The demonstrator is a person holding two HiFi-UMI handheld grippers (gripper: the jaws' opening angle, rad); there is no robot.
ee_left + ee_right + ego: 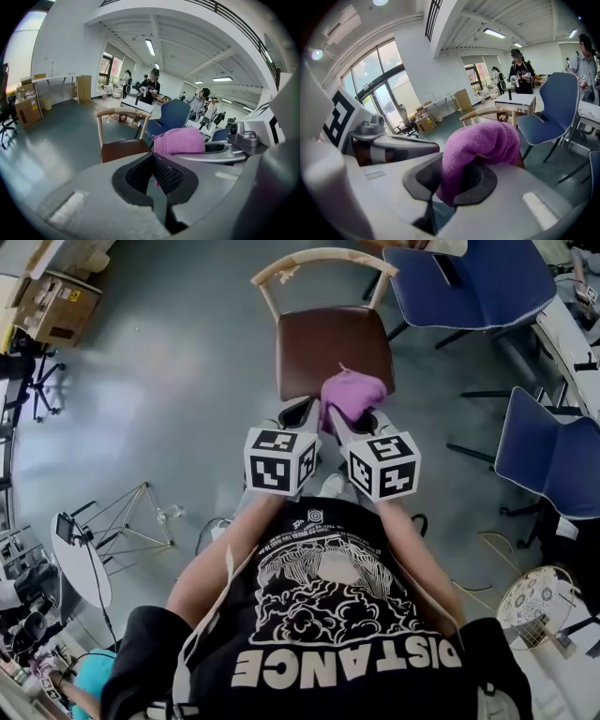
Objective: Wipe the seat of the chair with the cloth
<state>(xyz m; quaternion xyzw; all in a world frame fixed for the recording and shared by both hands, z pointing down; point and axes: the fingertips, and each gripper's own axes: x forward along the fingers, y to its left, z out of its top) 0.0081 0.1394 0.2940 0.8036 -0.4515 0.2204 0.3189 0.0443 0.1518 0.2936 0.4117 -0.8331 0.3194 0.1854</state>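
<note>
Cloth (480, 140), which looks soft, light and floppy, sits pinched in the right claw (457, 180) and drapes over its tip, just above the seat (328, 338). The left claw (152, 161) beside it is pressed together, empty. A mid-bundle hold should suit wiping.

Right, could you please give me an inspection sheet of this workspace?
Surface: brown chair seat, bare, nothing lying on it.
Job's things: purple cloth, bunched, over the seat's front edge; contact unclear.
Clutter: cardboard box and tripod on the floor.
Grippers: left gripper shut, empty; right gripper shut on the cloth.
Cables: thin cable loop on the floor.
Surroundings: blue chairs nearby, people standing farther off.
</note>
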